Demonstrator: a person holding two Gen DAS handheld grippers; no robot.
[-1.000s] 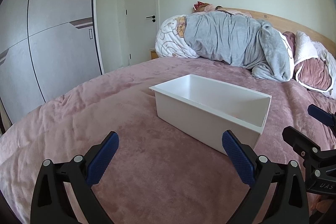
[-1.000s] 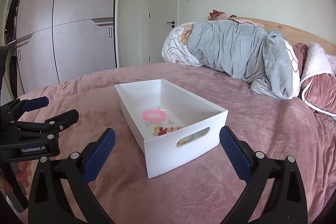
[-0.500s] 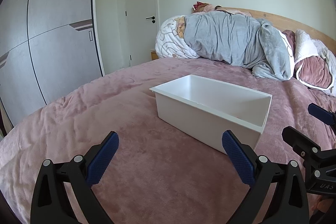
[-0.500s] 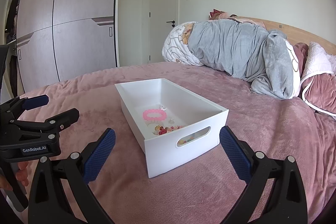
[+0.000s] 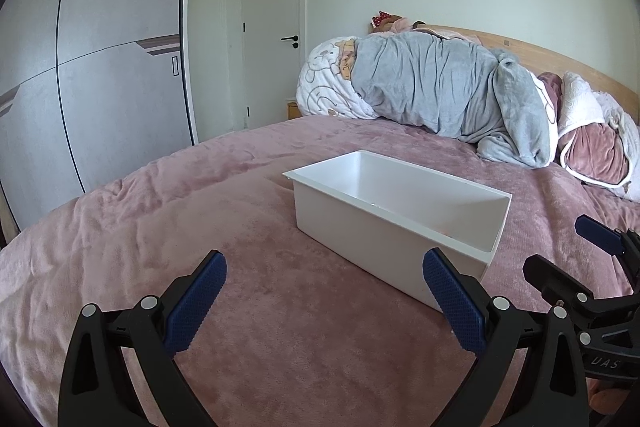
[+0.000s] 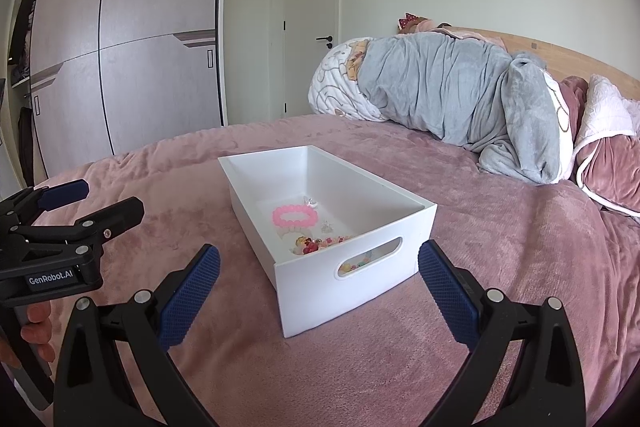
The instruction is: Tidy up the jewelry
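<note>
White bin [image 6: 352, 279] at frame centre on the pink bedspread [image 6: 500, 267], pink bracelet [image 6: 295, 217] and small beads [image 6: 316, 245] inside. Left gripper [image 5: 324, 291] and right gripper [image 6: 318, 277] both spread wide, holding nothing. Risk: soft bedding lets the bin tip under a push; tiny beads could slip the pads.

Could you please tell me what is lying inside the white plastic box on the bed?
Inside the white rectangular plastic box: a pink beaded bracelet, small clear pieces and mixed colourful beads. The near wall hides most of the remaining pile, glimpsed through the handle slot.
</note>
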